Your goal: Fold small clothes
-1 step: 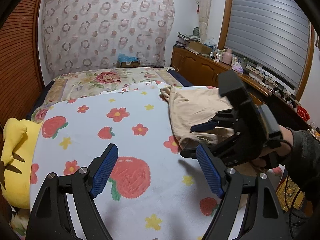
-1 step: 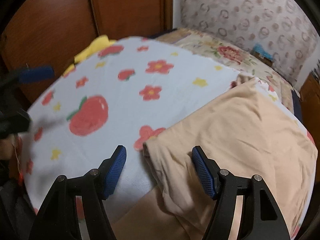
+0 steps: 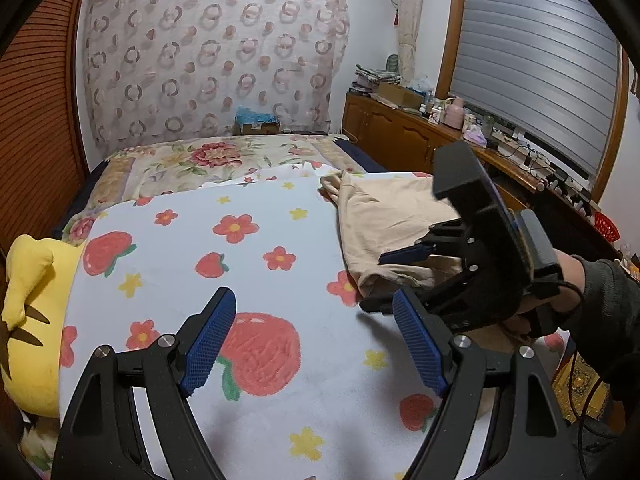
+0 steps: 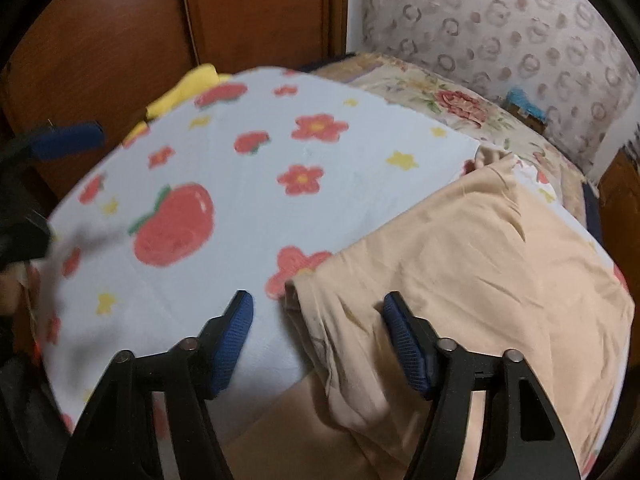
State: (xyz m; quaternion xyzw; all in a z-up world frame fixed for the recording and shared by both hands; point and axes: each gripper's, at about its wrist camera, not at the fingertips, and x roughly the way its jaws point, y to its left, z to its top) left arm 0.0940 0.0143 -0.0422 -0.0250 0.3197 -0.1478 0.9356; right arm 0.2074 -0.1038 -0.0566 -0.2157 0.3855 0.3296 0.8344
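The beige garment (image 4: 480, 264) lies on the right half of the strawberry-print blanket (image 4: 240, 208) covering the bed, its near corner between the right gripper's (image 4: 318, 336) spread fingers, seemingly for a pinch, while the left gripper (image 3: 316, 340), also spread, hovers empty nearby.

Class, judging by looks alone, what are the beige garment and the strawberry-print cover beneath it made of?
Beige garment: likely thin matte knit, perhaps cotton; it creases softly and drapes limply. Strawberry-print cover: seemingly a fuzzy, towel-like fabric; its print edges look soft, its surface matte.
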